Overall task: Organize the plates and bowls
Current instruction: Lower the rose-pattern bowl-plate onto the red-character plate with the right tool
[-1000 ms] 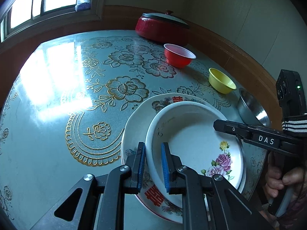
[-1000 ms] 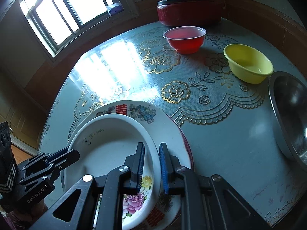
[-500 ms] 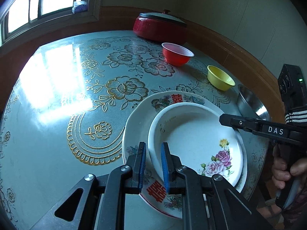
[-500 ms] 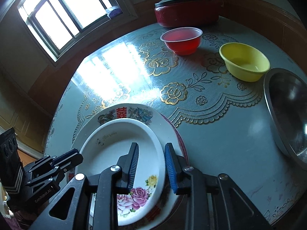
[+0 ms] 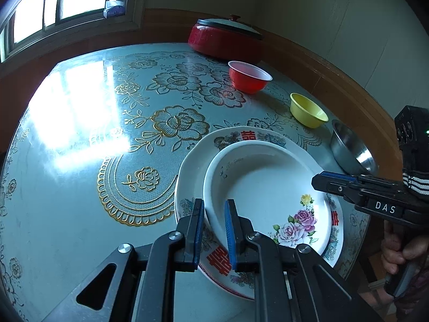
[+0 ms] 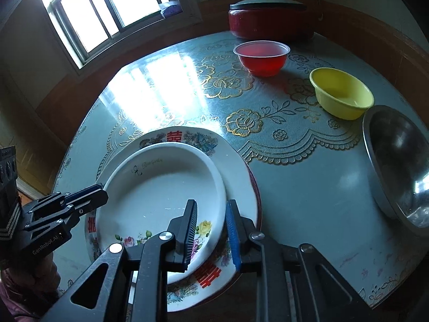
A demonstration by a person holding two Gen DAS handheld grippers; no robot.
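Resting on patterned plate, rose-printed white dish

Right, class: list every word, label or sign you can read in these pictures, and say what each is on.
"DAS": label on the right gripper.
"GenRobot.AI": body of the left gripper.
"Rose Garden", faint: inner wall of the white dish.
Red "囍" signs: rim of the large plate.

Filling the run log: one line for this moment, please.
left tongs: shut on white plate rim | right tongs: closing astride opposite rim | white plate: nested in larger patterned plate | bowls: untouched
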